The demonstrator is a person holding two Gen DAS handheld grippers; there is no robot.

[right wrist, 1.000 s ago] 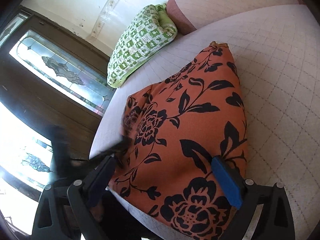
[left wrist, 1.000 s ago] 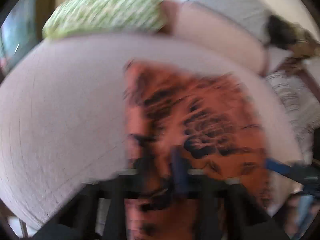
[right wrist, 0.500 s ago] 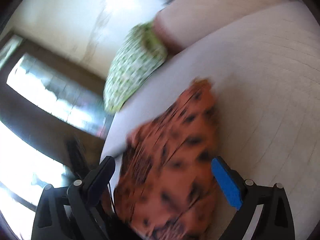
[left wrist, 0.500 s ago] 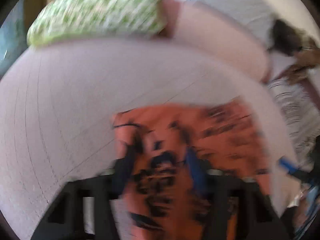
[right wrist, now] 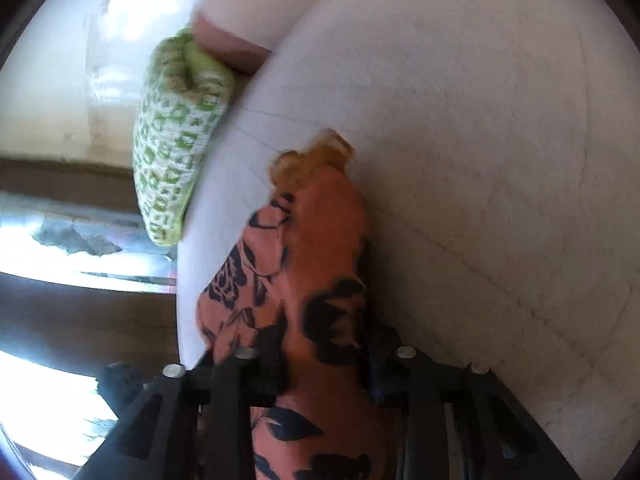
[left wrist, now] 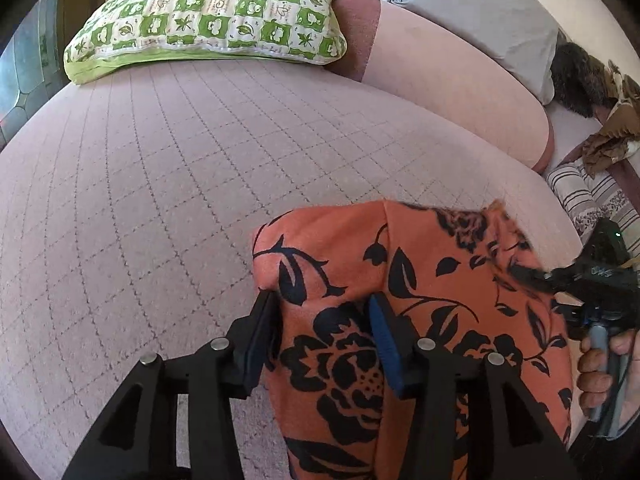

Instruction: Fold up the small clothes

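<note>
An orange garment with black flowers (left wrist: 440, 264) lies folded on the near part of a quilted pink mattress (left wrist: 160, 160). My left gripper (left wrist: 324, 312) straddles its left fold with the jaws opening, and the cloth bulges loosely between the fingers. The right gripper (right wrist: 326, 344) is closing over the garment (right wrist: 320, 232) at its other edge. There a ridge of cloth is pinched between the pads. At the right edge of the left wrist view, a hand (left wrist: 600, 372) holds that right gripper, which is blurred.
A green-and-white checked pillow (left wrist: 208, 12) sits at the mattress's far end, also in the right wrist view (right wrist: 176, 136). A pink bolster (left wrist: 440, 80) and a grey pillow (left wrist: 480, 4) line the back. Striped cloth (left wrist: 592, 196) lies off the right edge. Bare mattress spreads left.
The left jaws went from pinched to spread, and the garment now lies shorter and nearer. The right gripper dropped, rolled and closed from wide open onto the cloth.
</note>
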